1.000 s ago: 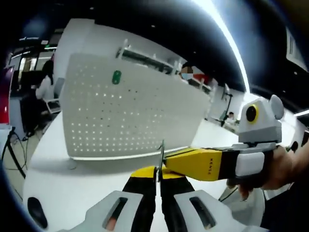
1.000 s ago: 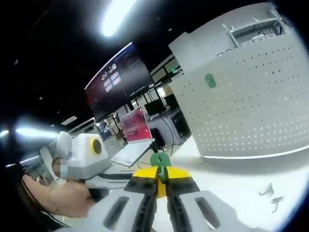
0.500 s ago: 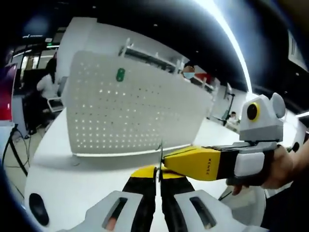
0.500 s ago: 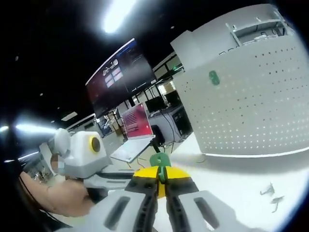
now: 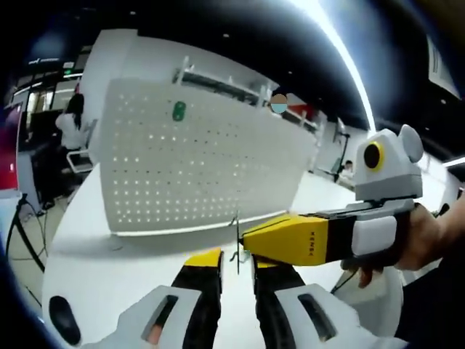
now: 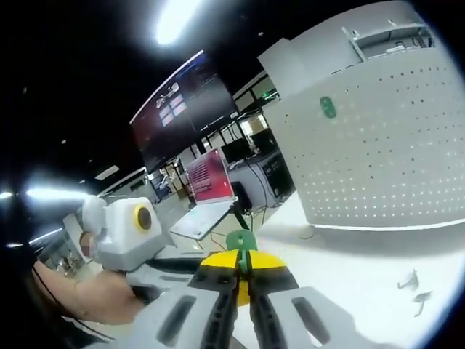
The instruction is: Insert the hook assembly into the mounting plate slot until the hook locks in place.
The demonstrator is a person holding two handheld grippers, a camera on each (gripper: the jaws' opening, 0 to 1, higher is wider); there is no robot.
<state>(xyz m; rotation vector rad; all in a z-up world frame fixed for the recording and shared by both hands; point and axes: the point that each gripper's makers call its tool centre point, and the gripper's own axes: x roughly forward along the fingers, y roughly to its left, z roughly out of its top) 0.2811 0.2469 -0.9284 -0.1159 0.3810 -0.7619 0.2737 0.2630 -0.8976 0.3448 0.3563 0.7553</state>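
Observation:
A white perforated mounting plate [image 5: 196, 167] stands upright on the table, with a green hook base [image 5: 178, 111] fixed near its top. In the left gripper view my left gripper [image 5: 237, 260] is open, its jaws on either side of a thin metal hook wire [image 5: 237, 247] without touching it. The right gripper [image 5: 251, 240] reaches in from the right and holds that wire at its yellow tips. In the right gripper view my right gripper [image 6: 241, 260] is shut on the hook assembly's green base [image 6: 240, 240], with the plate [image 6: 385, 153] far to the right.
Two loose metal hooks [image 6: 413, 281] lie on the white table [image 5: 94, 269] in front of the plate. A laptop with a red screen [image 6: 211, 196] and a big dark monitor [image 6: 182, 109] stand behind. A person [image 5: 69, 127] sits at far left. A hand holds the left gripper's body [image 6: 127, 233].
My left gripper's jaws have parted and let go of the hook wire. The right gripper still holds the hook assembly. Both views shifted only slightly.

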